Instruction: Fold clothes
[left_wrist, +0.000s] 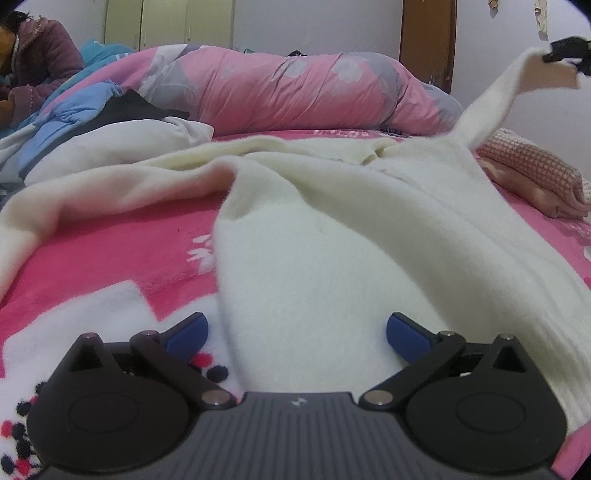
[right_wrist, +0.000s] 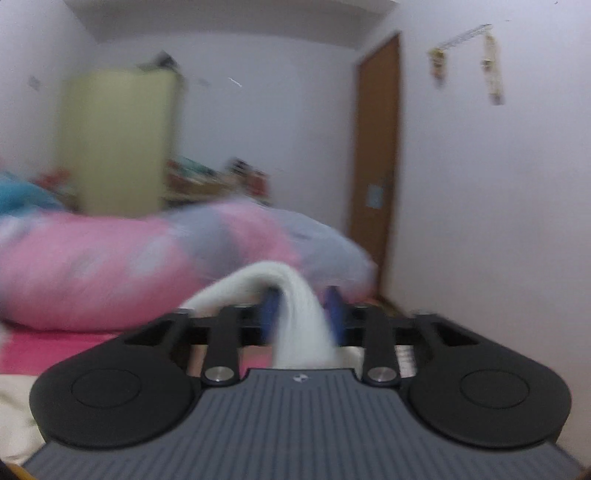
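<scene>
Jaws of the right gripper (right_wrist: 301, 314) clamp a lifted sleeve of the cream sweater (left_wrist: 314, 229), spread limp on the bed (left_wrist: 110, 251); left gripper (left_wrist: 297, 332) jaws released; soft, light, best gripped at edges.

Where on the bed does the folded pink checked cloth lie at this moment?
In the left wrist view the folded pink checked cloth lies at the right edge, on the pink bedspread, just right of the cream sweater and its lifted sleeve.

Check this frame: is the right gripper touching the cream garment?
Touching. Left wrist view shows right gripper lifting the cream garment by one end.
</scene>
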